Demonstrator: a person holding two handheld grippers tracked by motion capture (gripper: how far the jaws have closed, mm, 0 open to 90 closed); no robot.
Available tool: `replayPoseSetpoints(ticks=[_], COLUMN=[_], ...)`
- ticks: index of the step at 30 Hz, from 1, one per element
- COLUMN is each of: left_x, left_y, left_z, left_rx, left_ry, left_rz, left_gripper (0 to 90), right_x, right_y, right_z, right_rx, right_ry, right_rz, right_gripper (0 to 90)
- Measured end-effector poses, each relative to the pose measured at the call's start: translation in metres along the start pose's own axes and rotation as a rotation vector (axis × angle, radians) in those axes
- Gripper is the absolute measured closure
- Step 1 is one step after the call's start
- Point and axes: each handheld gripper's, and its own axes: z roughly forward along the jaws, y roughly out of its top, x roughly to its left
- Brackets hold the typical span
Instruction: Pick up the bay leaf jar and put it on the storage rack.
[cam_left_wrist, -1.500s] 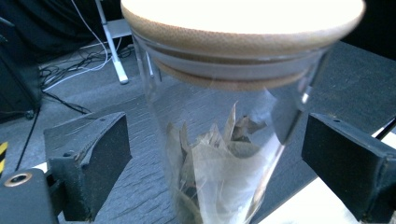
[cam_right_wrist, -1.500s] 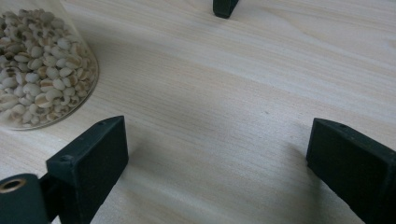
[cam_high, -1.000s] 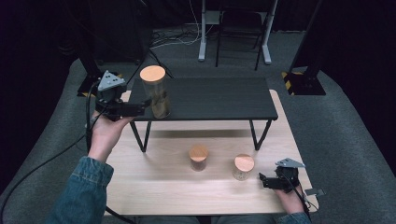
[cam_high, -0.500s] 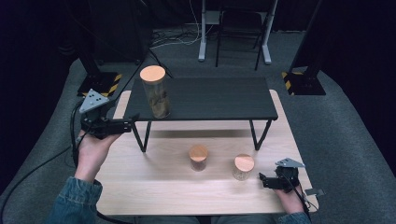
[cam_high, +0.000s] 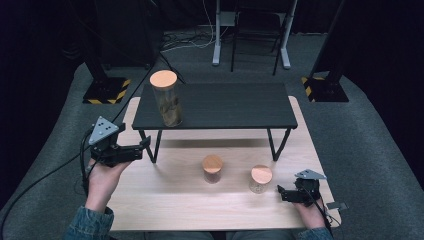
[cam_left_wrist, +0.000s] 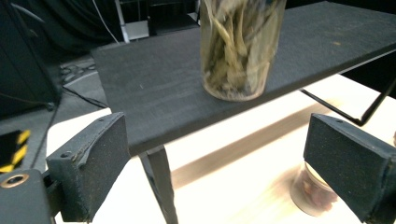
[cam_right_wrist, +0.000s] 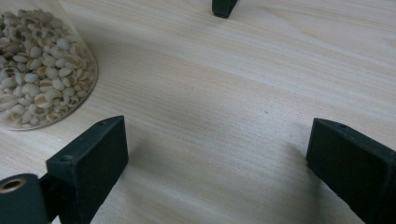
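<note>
A pale wooden table (cam_high: 165, 210) stands on grey carpet in a dark room, and a small black shelf (cam_high: 235, 105) on thin legs stands on it. The tall clear glass jar with a round wooden lid (cam_high: 166, 100) is on the shelf's left end, full of dry yellow-green leaves (its top is cut off in the left gripper view). The left gripper (cam_high: 142, 146) is near it, jaws wide apart, holding nothing. The right gripper (cam_high: 278, 193) rests low, gaping too, beside a small bean jar (cam_high: 261, 178). Another little jar (cam_left_wrist: 314, 196) looks blurry.
</note>
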Motion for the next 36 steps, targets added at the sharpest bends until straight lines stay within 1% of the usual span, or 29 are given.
replayPoseSetpoints(ticks=[2, 4, 6, 7, 9, 11, 12, 14, 15, 17, 21, 25, 32, 36], left_x=[0.000, -0.001, 0.000, -0.001, -0.003, -0.005, -0.006, -0.008, -0.008, -0.010, -0.011, -0.011, -0.010, -0.009], left_y=[-0.006, -0.012, -0.017, -0.020, -0.025, -0.031, -0.034, -0.041, -0.044, -0.051, -0.064, -0.078, -0.102, -0.114], left_z=[0.001, 0.003, 0.005, 0.006, 0.008, 0.010, 0.010, 0.013, 0.014, 0.015, 0.023, 0.029, 0.035, 0.039], left_rx=[0.001, 0.010, 0.014, 0.017, 0.024, 0.025, 0.023, 0.037, 0.035, 0.019, 0.034, 0.058, 0.072, 0.073], left_ry=[0.002, 0.001, -0.005, -0.009, -0.004, -0.018, -0.016, -0.016, -0.014, -0.013, -0.031, -0.024, -0.032, -0.035], left_rz=[-0.004, 0.001, -0.012, -0.010, 0.002, -0.005, -0.004, -0.001, -0.004, 0.004, -0.009, -0.014, -0.046, -0.047], left_gripper=[6.5, 6.5, 6.5, 6.5, 6.6, 6.6, 6.6, 6.8, 6.7, 7.1, 7.0, 7.0, 7.3, 7.5], right_x=[0.000, 0.000, 0.000, 0.000, 0.000, 0.000, 0.000, 0.000, 0.000, 0.000, 0.000, 0.000, 0.000, 0.000], right_y=[0.000, 0.000, 0.000, 0.000, 0.000, 0.000, 0.000, 0.000, 0.000, 0.000, 0.000, 0.000, 0.000, 0.000], right_z=[0.000, 0.000, 0.000, 0.000, 0.000, 0.000, 0.000, 0.000, 0.000, 0.000, 0.000, 0.000, 0.000, 0.000], right_rx=[0.000, -0.001, -0.001, -0.001, 0.000, -0.001, -0.001, 0.000, -0.001, -0.001, -0.001, 0.000, 0.000, -0.001], right_ry=[0.001, 0.001, 0.001, 0.001, 0.000, 0.001, 0.001, 0.001, 0.002, 0.002, 0.002, 0.002, 0.001, 0.001], right_rz=[0.001, 0.001, 0.000, 0.000, 0.000, 0.002, 0.001, 0.001, 0.001, 0.001, 0.000, 0.001, 0.001, 0.000], right_gripper=[4.5, 4.6, 4.6, 4.6, 4.6, 4.6, 4.6, 4.5, 4.5, 4.5, 4.5, 4.5, 4.5, 4.5])
